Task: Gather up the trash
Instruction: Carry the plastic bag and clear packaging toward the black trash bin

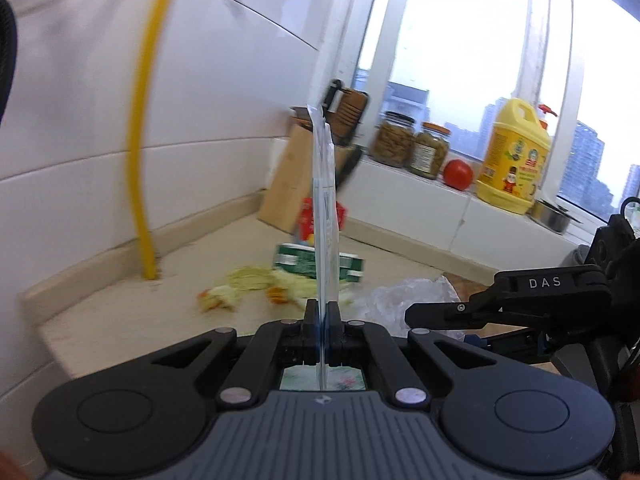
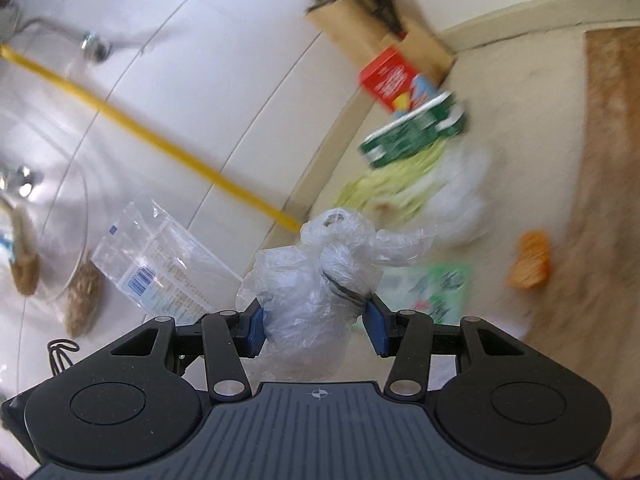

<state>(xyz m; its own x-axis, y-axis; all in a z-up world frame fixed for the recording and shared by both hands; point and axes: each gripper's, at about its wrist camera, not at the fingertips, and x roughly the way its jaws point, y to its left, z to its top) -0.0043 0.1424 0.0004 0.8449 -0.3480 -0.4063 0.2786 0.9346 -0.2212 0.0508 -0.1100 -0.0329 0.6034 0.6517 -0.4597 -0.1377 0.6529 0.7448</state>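
We note scraps (image 1: 256,280) and cartons (image 1: 316,265) near the counter's (image 1: 140,312) back corner. The left gripper (image 1: 321,332) pinches a flat wrapper (image 1: 325,200) edge-on; the right gripper (image 2: 316,320) clamps crumpled plastic (image 2: 316,280).

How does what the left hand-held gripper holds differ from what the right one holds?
The left hand-held gripper pinches a flat, printed clear plastic packet edge-on; the right hand-held gripper clasps a crumpled clear plastic bag, bulky and unprinted. The left's jaws are nearly together, the right's wider apart. Both are transparent plastic trash.
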